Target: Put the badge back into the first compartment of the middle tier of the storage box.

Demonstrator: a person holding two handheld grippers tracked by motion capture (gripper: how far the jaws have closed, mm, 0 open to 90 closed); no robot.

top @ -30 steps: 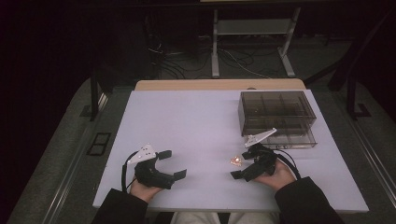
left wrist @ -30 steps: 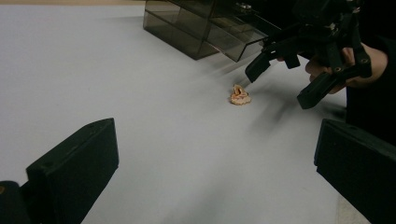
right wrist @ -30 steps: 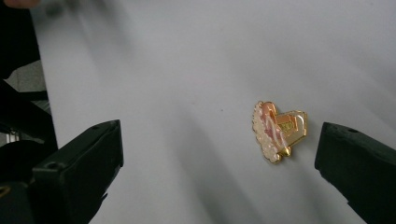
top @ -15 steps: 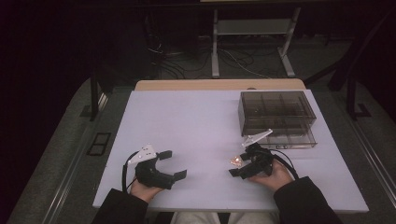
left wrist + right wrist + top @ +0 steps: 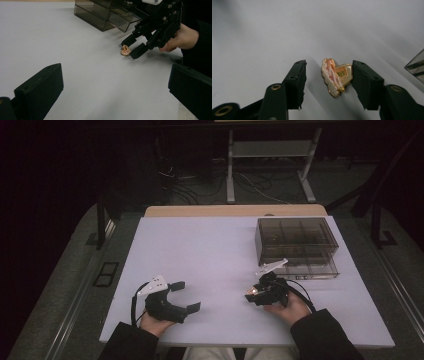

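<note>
A small pink and gold clip (image 5: 335, 76) lies on the white table (image 5: 215, 250), standing on its edge. My right gripper (image 5: 329, 70) is open around it: the right jaw touches the clip's gold side and a gap remains at the left jaw. In the high view the clip (image 5: 252, 292) glints at the tip of the right gripper (image 5: 256, 295), near the table's front right. The left gripper view has the clip (image 5: 125, 50) between the right gripper's (image 5: 130, 48) jaws. My left gripper (image 5: 187, 296) rests open and empty at the front left.
A smoky clear plastic organiser box (image 5: 295, 245) with several compartments stands at the back right, just beyond the right hand (image 5: 287, 307). Its low front tray (image 5: 125, 21) is close to the right gripper. Bare tabletop lies between the two grippers.
The right gripper has edged slightly left toward the clip and lowered, so its jaws now straddle it. The left gripper has stayed put.
</note>
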